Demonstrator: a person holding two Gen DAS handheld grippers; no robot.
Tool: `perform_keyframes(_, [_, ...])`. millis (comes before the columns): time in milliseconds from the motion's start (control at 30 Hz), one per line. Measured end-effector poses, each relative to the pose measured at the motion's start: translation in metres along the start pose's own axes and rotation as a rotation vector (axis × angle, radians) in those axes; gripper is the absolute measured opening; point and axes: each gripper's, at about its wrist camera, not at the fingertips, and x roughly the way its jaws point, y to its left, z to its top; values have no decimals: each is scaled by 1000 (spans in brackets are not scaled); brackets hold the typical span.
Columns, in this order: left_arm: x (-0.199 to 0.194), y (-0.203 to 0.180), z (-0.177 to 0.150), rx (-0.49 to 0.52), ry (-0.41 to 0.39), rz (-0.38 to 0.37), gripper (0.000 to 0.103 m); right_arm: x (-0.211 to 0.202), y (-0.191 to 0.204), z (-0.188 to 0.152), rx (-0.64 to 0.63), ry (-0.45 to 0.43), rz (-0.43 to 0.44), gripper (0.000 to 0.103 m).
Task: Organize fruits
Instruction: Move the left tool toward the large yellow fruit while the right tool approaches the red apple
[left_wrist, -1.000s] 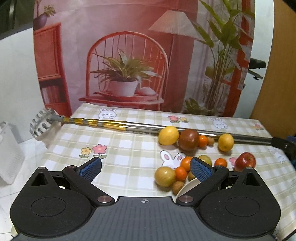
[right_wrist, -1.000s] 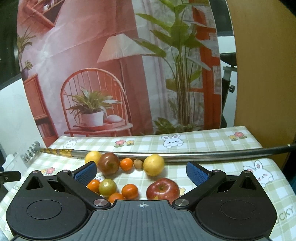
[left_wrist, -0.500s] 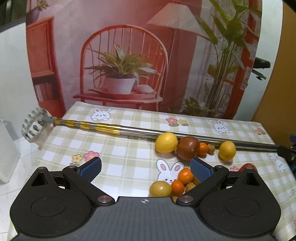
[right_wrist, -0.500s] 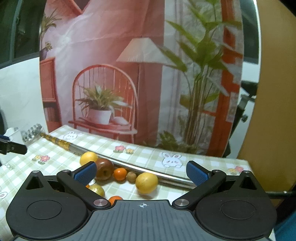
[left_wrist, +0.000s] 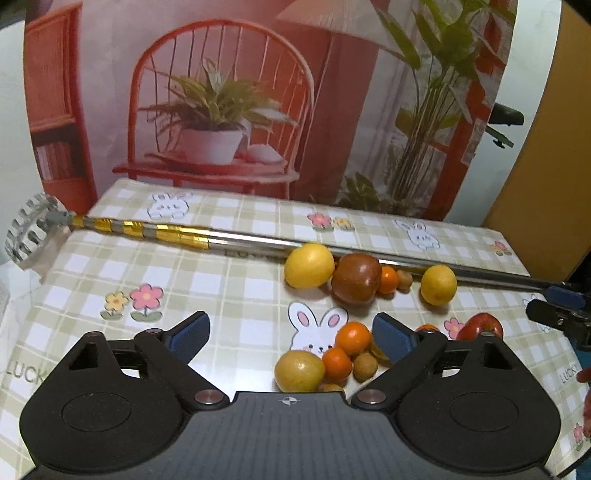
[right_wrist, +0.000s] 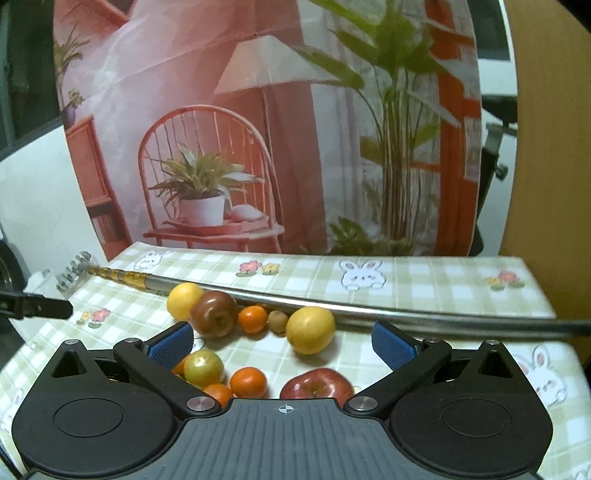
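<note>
The left gripper (left_wrist: 291, 330) is hovering low over the checked tablecloth (left_wrist: 229, 295) with its blue pads spread wide; the jaws have just been closing a little, and nothing is being pinched, though a cluster of fruit is lying in the gap near the right-hand pad. The right gripper (right_wrist: 282, 339) is likewise standing spread, with fruit showing between its fingers but untouched. The only readable writing is the word "LUCKY" (left_wrist: 23, 373) printed on the cloth near the left gripper's body, repeating partly at the right edge and under the pole. Closest in the left wrist view are sitting a yellow-green round fruit (left_wrist: 299, 370), two small oranges (left_wrist: 352, 338) touching each other, and one small brown fruit (left_wrist: 365, 366); a red apple (left_wrist: 480, 325) is lying to the right beside the left gripper's right finger. In the right wrist view the apple (right_wrist: 317, 384) is lying nearest, with three small oranges and the yellow-green fruit (right_wrist: 204, 367) to its left. Farther off, a row is resting against a long metal pole (left_wrist: 236, 240): two lemons (left_wrist: 309, 265), one dark reddish-brown apple (left_wrist: 356, 278), one small orange (left_wrist: 388, 279) and one small brown fruit (left_wrist: 404, 279). The pole, banded with gold tape, is ending in a pronged head (left_wrist: 27, 230) at the table's far left corner. Beyond, a printed backdrop (left_wrist: 258, 92) of a chair, potted plant and lamp is hanging.
</note>
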Motion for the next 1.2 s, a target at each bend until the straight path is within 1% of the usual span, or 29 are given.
perform_keyframes(100, [6,-1,-3,11,23,8,93,6,-1,-5,7,24,-1,103])
perform_keyframes(200, [8,0,-7,21,45,16,88,13,0,-11,19,50,1,103])
perform_keyframes(333, [9,10,-12,-23,89,7,80,21,1,-20,49,80,14,103])
perform_keyframes(400, [9,14,-13,-38,106,-5,75,24,2,-24,51,92,23,103])
perform_keyframes(467, [9,16,-12,-28,124,-15,63,24,5,-27,48,94,26,103])
perform_keyframes(533, [8,16,-11,-11,133,-18,54,23,8,-29,39,95,26,103])
perform_keyframes(700, [20,12,-14,-20,153,-51,54,15,15,-32,-12,81,27,100])
perform_keyframes(800, [34,5,-20,17,160,-70,55,12,16,-32,-13,74,31,100])
perform_keyframes(933, [53,1,-28,81,193,-44,55,8,16,-32,-9,71,24,100])
perform_keyframes(1033, [60,3,-30,113,190,-40,56,3,14,-33,1,67,15,100])
perform_keyframes(1200, [66,3,-32,158,180,-83,56,-2,11,-33,26,63,-15,100])
